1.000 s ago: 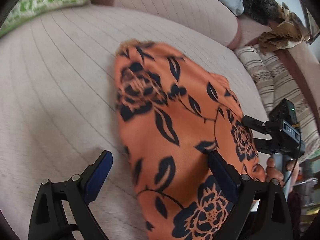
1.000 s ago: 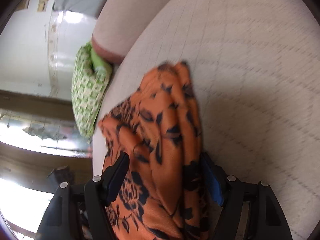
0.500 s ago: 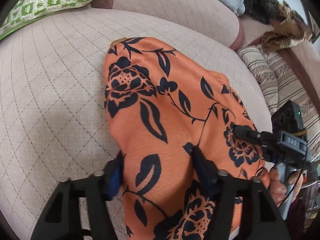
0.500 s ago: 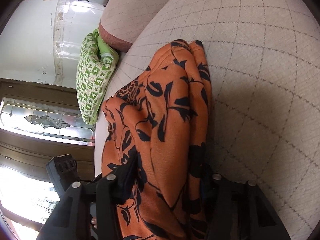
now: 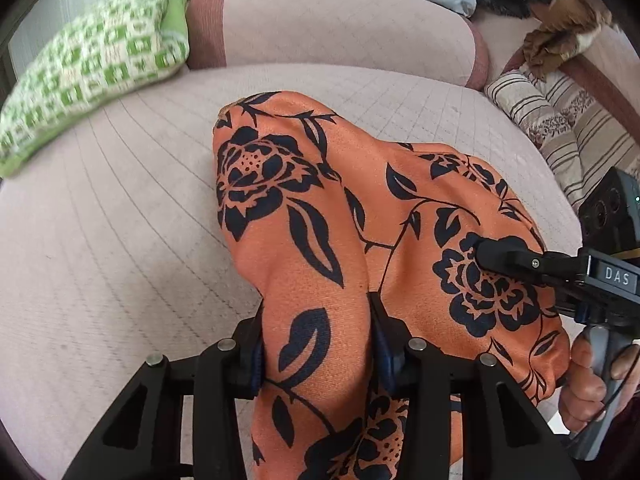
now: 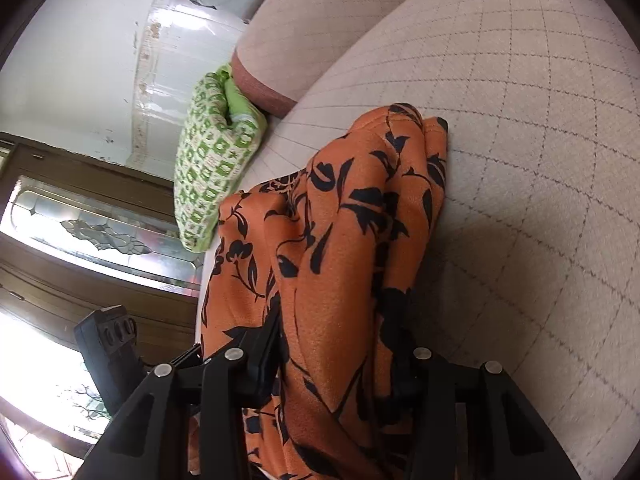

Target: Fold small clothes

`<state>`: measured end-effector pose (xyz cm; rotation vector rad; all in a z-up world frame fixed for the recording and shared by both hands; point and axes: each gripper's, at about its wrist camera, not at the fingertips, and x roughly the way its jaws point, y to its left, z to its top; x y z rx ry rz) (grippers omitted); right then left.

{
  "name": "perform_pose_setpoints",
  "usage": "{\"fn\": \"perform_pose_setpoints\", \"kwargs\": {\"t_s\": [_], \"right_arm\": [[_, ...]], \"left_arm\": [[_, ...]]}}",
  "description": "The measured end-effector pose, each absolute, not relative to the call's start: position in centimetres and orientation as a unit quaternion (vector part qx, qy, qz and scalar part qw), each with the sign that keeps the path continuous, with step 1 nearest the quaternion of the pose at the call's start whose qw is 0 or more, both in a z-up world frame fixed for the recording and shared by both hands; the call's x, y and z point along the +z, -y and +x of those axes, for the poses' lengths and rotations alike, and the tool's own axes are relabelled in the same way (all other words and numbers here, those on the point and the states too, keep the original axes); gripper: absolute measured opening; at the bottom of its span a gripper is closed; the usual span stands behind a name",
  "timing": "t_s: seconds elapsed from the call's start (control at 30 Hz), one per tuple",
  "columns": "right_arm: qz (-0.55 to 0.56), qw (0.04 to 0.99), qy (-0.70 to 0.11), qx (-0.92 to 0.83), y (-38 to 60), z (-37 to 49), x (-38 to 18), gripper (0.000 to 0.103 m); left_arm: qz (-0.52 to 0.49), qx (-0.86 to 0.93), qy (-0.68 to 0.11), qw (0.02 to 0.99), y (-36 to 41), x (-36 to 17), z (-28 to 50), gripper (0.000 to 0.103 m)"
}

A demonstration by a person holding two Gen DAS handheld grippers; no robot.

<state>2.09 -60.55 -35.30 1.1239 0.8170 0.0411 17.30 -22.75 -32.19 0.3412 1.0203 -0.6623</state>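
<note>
Orange floral garment (image 5: 320, 216): on the sofa seat (image 5: 120, 220), centre to 5 o'clock. Soft, light, drapes and bunches; likely slippery. Left gripper (image 5: 316, 344) and right gripper (image 6: 340, 360) have just closed, each clamped on a gathered fold. Best hold: near-edge corners.

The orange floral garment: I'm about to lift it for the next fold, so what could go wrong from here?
1. Both the left gripper and right gripper, which have just been closing, pinch bunched folds of the orange floral garment, so a lift may drag hidden layers unevenly.
2. The far end still rests on the sofa cushion; it could catch and wrinkle.
</note>
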Motion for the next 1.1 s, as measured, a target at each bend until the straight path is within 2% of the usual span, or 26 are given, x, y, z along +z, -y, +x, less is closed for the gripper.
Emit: {"fn": "perform_pose_setpoints", "kwargs": {"t_s": [0.33,0.57,0.77,1.1], "right_arm": [[0.53,0.781,-0.325,0.053,58.1,1.0,-32.6,0.044],[0.536,0.787,-0.3,0.067,55.7,1.5,-30.7,0.044],[0.531,0.788,-0.301,0.076,53.7,2.7,-29.5,0.044],[0.527,0.784,-0.319,0.078,51.3,4.9,-29.4,0.044]], "left_arm": [[0.177,-0.289,-0.415,0.844,19.7,-28.1,16.0,0.044],[0.167,-0.271,-0.402,0.859,16.3,-26.2,16.5,0.044],[0.166,-0.3,-0.381,0.858,16.0,-25.1,16.1,0.044],[0.147,-0.279,-0.396,0.862,15.2,-25.4,16.9,0.044]]}}
